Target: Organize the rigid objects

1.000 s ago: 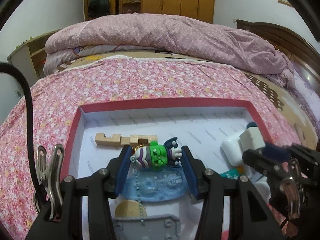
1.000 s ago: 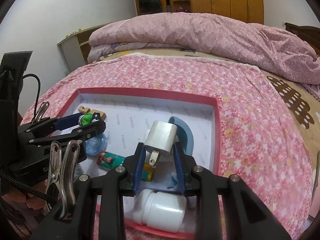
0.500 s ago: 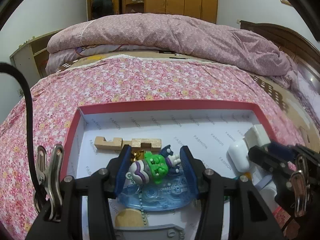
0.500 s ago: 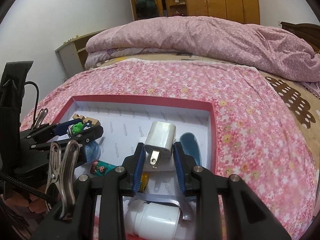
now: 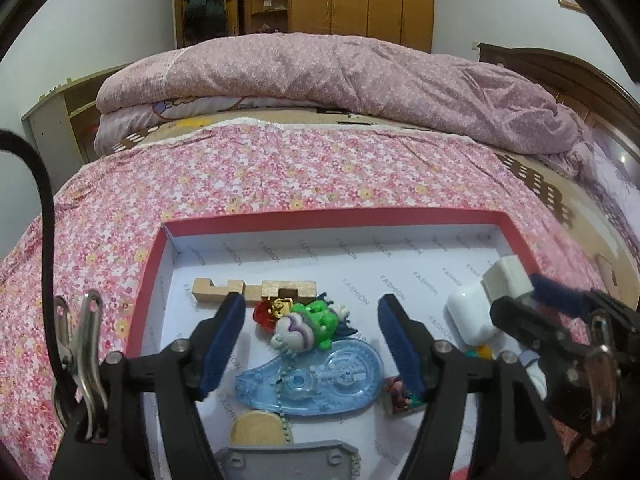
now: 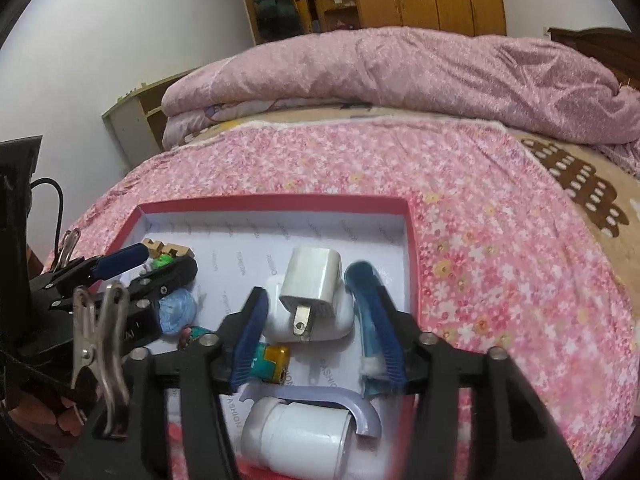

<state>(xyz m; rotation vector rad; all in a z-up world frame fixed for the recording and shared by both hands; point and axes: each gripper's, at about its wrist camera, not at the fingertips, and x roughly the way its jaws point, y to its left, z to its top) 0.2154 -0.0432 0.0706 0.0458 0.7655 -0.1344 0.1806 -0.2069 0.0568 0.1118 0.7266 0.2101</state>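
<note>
Left tool (image 5: pixel 310 332) spread wide over the green-and-purple toy figure keychain (image 5: pixel 310 324), which lies free in the red-rimmed white box (image 5: pixel 332 216) on the floral bedspread, resting partly on the translucent blue correction-tape dispenser (image 5: pixel 316 380). Right tool (image 6: pixel 320 322) likewise wide; the white wall charger (image 6: pixel 314 282) sits loose atop the white earbud case (image 6: pixel 340 320).
</note>
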